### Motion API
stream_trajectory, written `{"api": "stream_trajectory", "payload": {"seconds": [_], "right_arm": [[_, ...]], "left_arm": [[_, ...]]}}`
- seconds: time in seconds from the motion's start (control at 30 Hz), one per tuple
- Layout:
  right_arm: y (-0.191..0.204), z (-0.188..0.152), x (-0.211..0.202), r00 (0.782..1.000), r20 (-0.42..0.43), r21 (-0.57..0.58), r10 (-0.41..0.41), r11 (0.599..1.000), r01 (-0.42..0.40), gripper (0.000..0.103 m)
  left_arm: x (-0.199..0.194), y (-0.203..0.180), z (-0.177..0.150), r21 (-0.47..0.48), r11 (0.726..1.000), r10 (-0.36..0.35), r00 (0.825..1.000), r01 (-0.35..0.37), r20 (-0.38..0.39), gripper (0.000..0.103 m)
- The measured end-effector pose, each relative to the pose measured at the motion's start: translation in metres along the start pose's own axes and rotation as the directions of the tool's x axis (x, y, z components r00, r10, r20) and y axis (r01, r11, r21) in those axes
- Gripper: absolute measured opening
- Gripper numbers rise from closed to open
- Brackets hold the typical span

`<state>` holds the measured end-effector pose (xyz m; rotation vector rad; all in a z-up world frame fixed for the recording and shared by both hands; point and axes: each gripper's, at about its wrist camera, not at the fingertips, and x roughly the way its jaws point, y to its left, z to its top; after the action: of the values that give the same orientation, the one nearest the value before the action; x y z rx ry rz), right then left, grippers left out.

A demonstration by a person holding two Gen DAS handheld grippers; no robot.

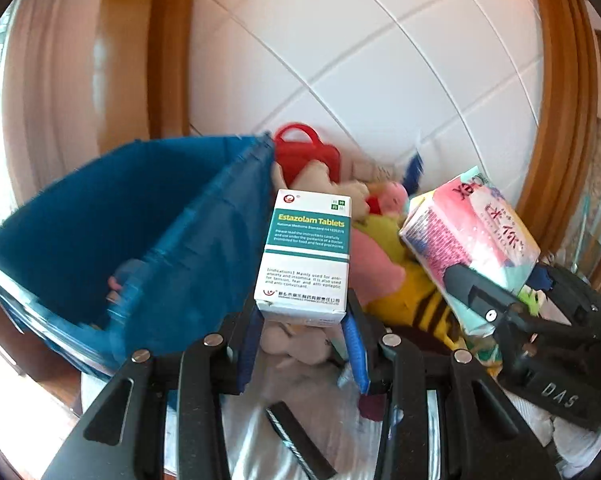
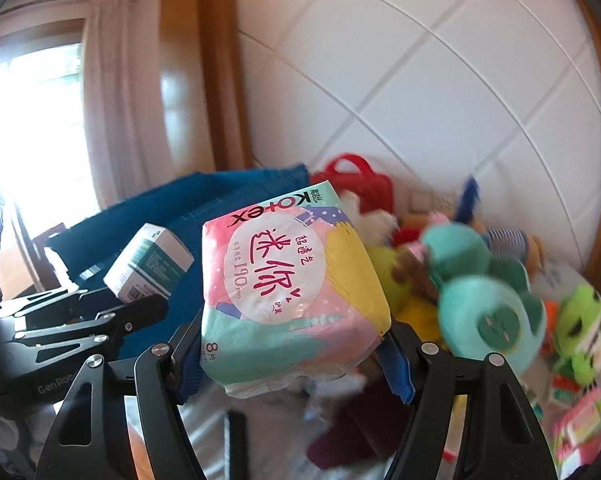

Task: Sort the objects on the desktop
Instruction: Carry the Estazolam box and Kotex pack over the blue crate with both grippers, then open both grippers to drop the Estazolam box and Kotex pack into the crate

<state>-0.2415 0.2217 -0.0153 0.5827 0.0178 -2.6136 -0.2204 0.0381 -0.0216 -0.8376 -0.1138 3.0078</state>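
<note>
The left tongs (image 1: 305, 336) are clamped on the medicine box (image 1: 306, 254), blue pads pressing either side of its lower end, so the white-and-teal carton stands upright and held up off the surface, label facing the camera. Just to its left sits the blue storage bin (image 1: 140, 248), its open mouth tilted toward the view and its fabric wall almost touching the box. From the right wrist view, the same carton (image 2: 150, 266) leans at an angle in the left tongs (image 2: 100, 312), in front of the bin (image 2: 204, 200).

The right tongs (image 2: 296, 364) are closed on the sanitary pad pack (image 2: 292, 284), gripping its bottom edge, the soft pink, mint and yellow packet held upright and raised. In the left wrist view that pack (image 1: 472, 236) tilts to the right of the box, with the right tongs (image 1: 480, 300) reaching in from the lower right.

Behind both items lies a heap of plush toys (image 2: 480, 288): a teal one blurred and near the lens, a green frog (image 2: 588, 328) further right, yellow and pink ones beneath. A red bag (image 1: 306, 156) rests against the white tiled wall (image 1: 360, 60). Wooden trim frames the wall, and a bright window with a pale curtain (image 2: 108, 100) is on the left. The surface below is covered in a white cloth (image 1: 260, 420).
</note>
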Motion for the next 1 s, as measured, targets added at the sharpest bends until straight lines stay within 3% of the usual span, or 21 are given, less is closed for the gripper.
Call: {"api": "stream_trajectory", "payload": {"seconds": [0.23,0.6,0.77,1.0], "right_arm": [[0.071,0.045,0.025,0.996,0.056,-0.046,0.066,0.997,-0.064,0.072],[0.183,0.089,0.101,0.991,0.070,-0.057,0.118,0.992,-0.114,0.072],[0.210,0.095,0.139,0.994,0.027,-0.054,0.103,0.993,-0.101,0.072],[0.222,0.107,0.160,0.998,0.021,-0.063,0.058,0.996,-0.056,0.072]], "left_arm": [[-0.023,0.071,0.035,-0.008,0.998,0.060,0.997,-0.059,0.057,0.037],[0.010,0.204,0.062,-0.054,0.988,0.144,0.990,-0.144,-0.008,0.037],[0.028,0.258,0.071,-0.070,0.983,0.169,0.985,-0.171,-0.044,0.037],[0.041,0.283,0.080,-0.072,0.986,0.148,0.987,-0.153,-0.068,0.038]]}}
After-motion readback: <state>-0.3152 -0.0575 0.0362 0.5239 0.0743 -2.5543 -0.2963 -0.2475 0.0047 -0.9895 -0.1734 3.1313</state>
